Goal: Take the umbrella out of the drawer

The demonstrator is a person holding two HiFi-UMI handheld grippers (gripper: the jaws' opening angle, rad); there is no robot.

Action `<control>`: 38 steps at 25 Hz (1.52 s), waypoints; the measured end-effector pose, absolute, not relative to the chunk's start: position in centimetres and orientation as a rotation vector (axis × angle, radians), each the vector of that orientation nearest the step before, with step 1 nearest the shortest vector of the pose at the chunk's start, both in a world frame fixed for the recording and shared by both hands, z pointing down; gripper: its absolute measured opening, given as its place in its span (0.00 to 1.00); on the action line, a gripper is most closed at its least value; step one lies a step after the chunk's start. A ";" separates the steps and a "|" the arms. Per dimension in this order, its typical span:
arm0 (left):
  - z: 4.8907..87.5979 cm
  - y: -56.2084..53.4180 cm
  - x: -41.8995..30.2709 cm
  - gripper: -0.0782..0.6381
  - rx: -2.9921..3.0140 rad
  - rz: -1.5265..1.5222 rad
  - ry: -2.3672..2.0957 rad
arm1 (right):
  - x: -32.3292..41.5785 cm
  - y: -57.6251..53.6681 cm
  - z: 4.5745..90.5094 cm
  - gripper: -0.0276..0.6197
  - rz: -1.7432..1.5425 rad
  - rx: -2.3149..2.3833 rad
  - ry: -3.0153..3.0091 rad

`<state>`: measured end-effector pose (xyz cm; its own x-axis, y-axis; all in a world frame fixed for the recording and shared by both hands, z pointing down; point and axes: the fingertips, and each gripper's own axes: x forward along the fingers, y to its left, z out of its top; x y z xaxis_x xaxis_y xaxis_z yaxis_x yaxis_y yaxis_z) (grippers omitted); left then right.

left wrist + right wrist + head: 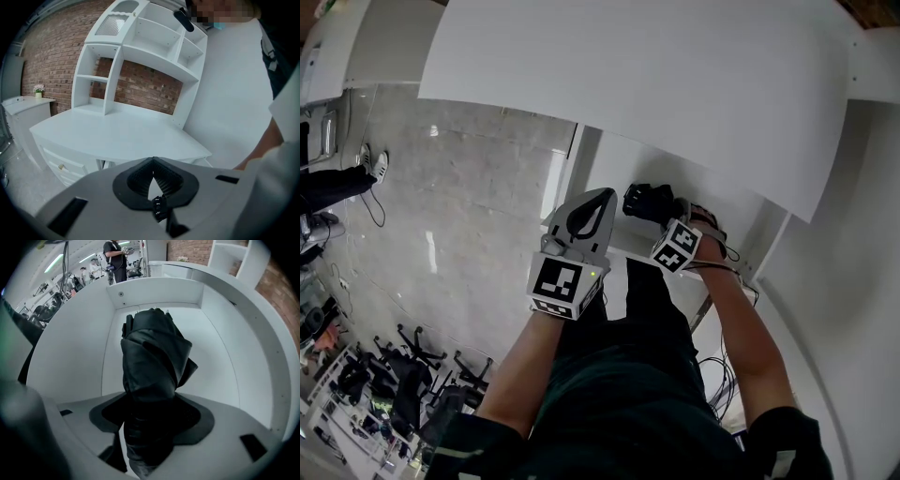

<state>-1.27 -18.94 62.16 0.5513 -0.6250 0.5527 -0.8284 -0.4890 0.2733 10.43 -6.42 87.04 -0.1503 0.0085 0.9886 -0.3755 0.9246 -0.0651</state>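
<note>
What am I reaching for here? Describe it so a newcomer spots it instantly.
Below the big white curved desk top, find the open white drawer. Inside lies a black folded fabric umbrella, stretched along the drawer floor between the right gripper's spread jaws. It is the only dark, crumpled thing against bare white walls.

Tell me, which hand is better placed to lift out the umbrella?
Right. The right gripper reaches into the drawer, open jaws astride the umbrella. The left gripper is shut, empty, facing the desk.
</note>
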 end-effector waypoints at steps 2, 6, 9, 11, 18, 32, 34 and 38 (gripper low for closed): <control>62.0 -18.7 -1.6 0.12 2.274 0.525 -1.176 | 10.2 -6.3 87.1 0.44 0.339 0.274 -1.688; 61.5 -18.2 -2.3 0.12 2.278 0.525 -1.187 | 9.8 -6.2 86.9 0.39 0.341 0.254 -1.710; 61.0 -17.9 -2.5 0.12 2.286 0.522 -1.190 | 10.0 -6.3 86.4 0.37 0.336 0.256 -1.729; 60.5 -17.7 -2.6 0.12 2.303 0.528 -1.191 | 10.1 -6.4 85.8 0.37 0.330 0.271 -1.746; 58.2 -16.2 -3.7 0.12 2.345 0.523 -1.187 | 9.8 -7.2 81.1 0.37 0.351 0.425 -1.817; 53.5 -14.3 -3.5 0.12 2.424 0.485 -1.131 | 10.0 -8.5 68.9 0.37 0.330 0.749 -1.951; 52.9 -14.1 -3.6 0.12 2.423 0.486 -1.124 | 10.2 -8.8 67.0 0.37 0.324 0.809 -1.971; 51.0 -13.9 -4.0 0.12 2.437 0.469 -1.105 | 10.5 -9.8 62.3 0.37 0.321 0.952 -2.014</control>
<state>-3.96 -13.90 51.01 0.6267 -0.6261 0.4638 -0.7686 -0.5947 0.2357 10.50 -9.83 62.26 -0.3375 -0.5054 0.7941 -0.7275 0.6754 0.1207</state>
